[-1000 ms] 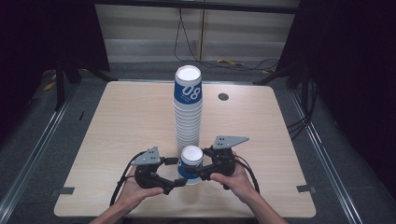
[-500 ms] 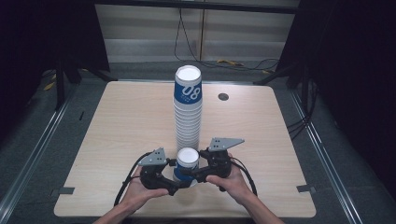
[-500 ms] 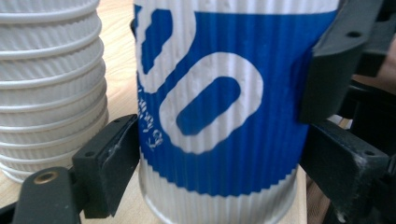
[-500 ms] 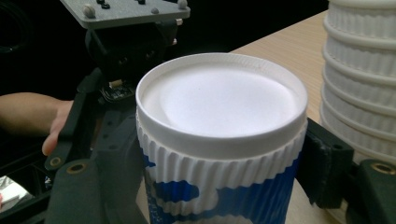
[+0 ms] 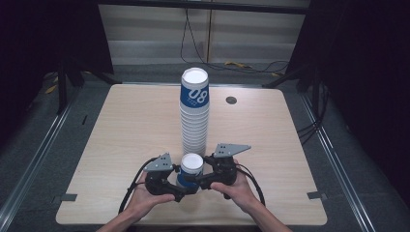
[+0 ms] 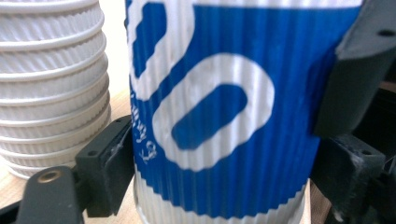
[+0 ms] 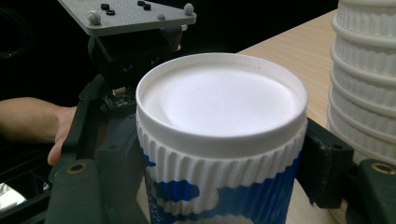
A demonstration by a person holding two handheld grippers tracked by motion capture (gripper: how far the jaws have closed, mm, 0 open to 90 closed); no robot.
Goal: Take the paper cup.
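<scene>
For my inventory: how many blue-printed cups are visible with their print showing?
2: one cup between both tongs at the near edge, one topping the white stack behind it. Nested cups below hide their prints.

One tall cup stack (image 5: 195,116), one separate blue cup (image 5: 191,169), two grippers, one table (image 5: 121,130)

Dark-curtained lab, cabled recording table (image 5: 121,125)
</scene>
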